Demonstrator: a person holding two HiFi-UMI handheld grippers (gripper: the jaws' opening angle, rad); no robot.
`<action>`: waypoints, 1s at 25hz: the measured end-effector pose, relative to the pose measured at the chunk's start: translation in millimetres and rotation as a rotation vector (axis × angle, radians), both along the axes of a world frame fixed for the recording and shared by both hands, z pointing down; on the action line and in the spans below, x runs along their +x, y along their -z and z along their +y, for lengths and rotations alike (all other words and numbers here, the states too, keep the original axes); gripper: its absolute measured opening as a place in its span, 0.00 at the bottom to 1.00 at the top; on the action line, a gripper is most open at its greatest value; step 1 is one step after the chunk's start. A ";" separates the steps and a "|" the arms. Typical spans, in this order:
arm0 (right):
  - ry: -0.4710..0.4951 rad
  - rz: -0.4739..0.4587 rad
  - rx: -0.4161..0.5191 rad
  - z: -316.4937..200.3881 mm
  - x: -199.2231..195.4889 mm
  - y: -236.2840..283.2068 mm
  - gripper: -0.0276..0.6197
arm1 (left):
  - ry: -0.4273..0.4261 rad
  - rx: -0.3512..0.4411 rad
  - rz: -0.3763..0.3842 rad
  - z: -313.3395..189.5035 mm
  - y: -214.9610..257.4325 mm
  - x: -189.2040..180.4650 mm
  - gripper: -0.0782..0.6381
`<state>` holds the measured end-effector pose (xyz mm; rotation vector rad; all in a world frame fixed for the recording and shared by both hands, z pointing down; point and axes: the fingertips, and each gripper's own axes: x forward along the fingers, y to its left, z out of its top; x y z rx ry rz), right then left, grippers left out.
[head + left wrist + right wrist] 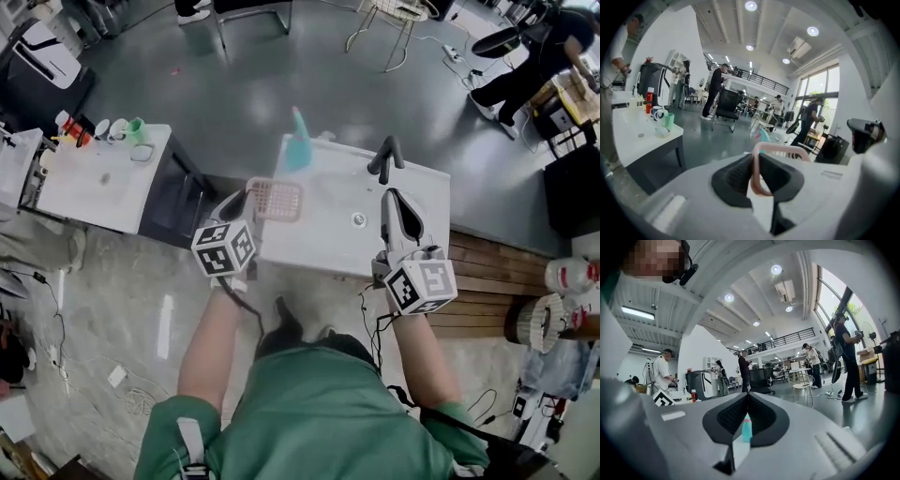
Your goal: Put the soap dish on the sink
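- The left gripper (756, 161) had its fingers clamped tight on the near rim of the pink soap dish (780, 152), with only the thin edge of the dish between them.
- In the head view, the left gripper (244, 195) held the slotted soap dish (275, 199) by its left short end. The dish lay roughly level, with its long axis running out to the right, over the left edge of the white sink (319, 248). Whether it touched the sink could not be told.
- The right gripper (748, 397) had its fingers pressed together and held nothing. A teal bottle (746, 427) showed well beyond them.
- In the head view, the right gripper (391, 197) hung over the sink, just in front of the black faucet (386, 157), while the teal bottle (298, 141) stood at the sink's far left corner.
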<state>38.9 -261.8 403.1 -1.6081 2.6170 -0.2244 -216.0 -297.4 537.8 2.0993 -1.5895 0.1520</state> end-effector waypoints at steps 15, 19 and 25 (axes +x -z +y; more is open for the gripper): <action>-0.008 -0.012 -0.114 -56.6 20.1 -66.0 0.05 | -0.013 -0.209 -0.046 -41.2 -139.5 22.1 0.17; 0.001 -0.013 -0.132 -67.9 25.5 -77.4 0.05 | -0.003 -0.248 -0.048 -43.7 -163.6 24.6 0.17; 0.009 -0.014 -0.169 -85.5 30.7 -97.4 0.05 | 0.007 -0.298 -0.074 -49.5 -190.0 22.2 0.17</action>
